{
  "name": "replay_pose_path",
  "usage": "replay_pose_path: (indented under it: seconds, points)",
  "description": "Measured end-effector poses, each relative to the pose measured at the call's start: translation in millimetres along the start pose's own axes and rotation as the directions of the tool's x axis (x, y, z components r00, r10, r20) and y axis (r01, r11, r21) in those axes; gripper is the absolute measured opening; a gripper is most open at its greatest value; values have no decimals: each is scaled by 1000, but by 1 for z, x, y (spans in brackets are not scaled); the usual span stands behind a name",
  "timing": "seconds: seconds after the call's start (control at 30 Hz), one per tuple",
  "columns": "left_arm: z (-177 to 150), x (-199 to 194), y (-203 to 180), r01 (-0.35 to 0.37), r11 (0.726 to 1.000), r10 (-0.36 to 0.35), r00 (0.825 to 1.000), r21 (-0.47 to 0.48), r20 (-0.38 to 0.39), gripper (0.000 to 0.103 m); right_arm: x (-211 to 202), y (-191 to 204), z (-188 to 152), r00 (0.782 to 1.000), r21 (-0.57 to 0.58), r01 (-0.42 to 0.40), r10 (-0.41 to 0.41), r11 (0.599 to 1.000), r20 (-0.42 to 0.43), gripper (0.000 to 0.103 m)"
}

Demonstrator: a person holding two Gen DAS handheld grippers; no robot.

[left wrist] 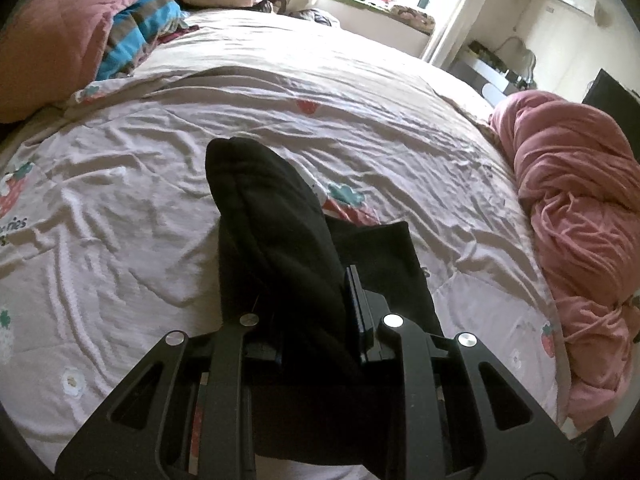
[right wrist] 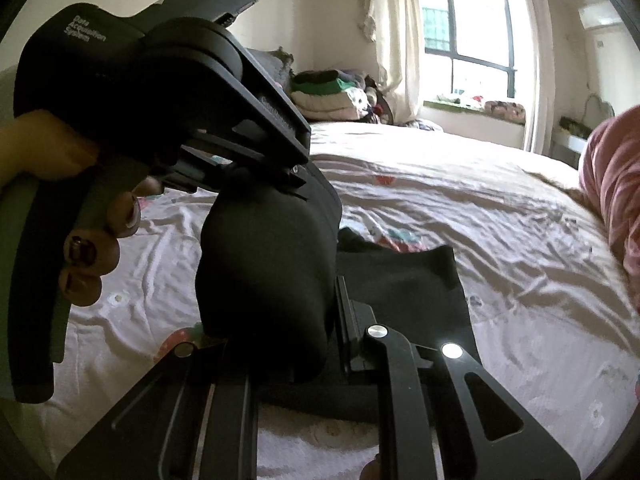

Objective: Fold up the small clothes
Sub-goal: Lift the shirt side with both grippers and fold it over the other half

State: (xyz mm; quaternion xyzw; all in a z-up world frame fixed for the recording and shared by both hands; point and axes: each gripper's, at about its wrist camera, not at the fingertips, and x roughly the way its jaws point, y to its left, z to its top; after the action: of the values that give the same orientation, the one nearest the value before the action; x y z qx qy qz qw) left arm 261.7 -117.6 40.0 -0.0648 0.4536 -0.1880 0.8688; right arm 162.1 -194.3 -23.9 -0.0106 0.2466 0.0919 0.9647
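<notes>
A small black garment [left wrist: 276, 224] is held up over the bed. In the left wrist view my left gripper [left wrist: 308, 300] is shut on a thick fold of it, and the cloth bulges forward past the fingers. The rest of the garment [left wrist: 384, 264] lies flat on the sheet to the right. In the right wrist view my right gripper [right wrist: 296, 320] is shut on a bunched fold of the same black garment [right wrist: 268, 264]. The left gripper [right wrist: 276, 164] comes in from the upper left, held by a hand, and grips the garment's top. Its flat part [right wrist: 416, 284] lies on the bed.
The bed has a pale quilt [left wrist: 200, 128] with strawberry prints. A pink duvet [left wrist: 576, 200] is heaped at the right edge. A pink pillow [left wrist: 52, 32] and a striped cloth [left wrist: 140, 28] lie at the far left. Folded clothes [right wrist: 332, 96] are stacked by the window.
</notes>
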Motion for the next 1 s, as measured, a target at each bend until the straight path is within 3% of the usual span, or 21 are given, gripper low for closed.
replay_pose_path:
  seconds: [0.57, 0.83, 1.0]
  points:
    - [-4, 43, -23, -19, 1000, 21, 996, 20, -92, 23, 22, -45, -25, 988, 227, -65, 94, 972, -119, 14]
    - [-6, 68, -28, 13, 1000, -14, 991, -11, -135, 39, 36, -72, -40, 967, 400, -132, 207, 907, -150, 14]
    - [-7, 76, -24, 81, 994, -90, 986, -70, -140, 57, 44, -86, -50, 952, 492, -156, 264, 857, -158, 15]
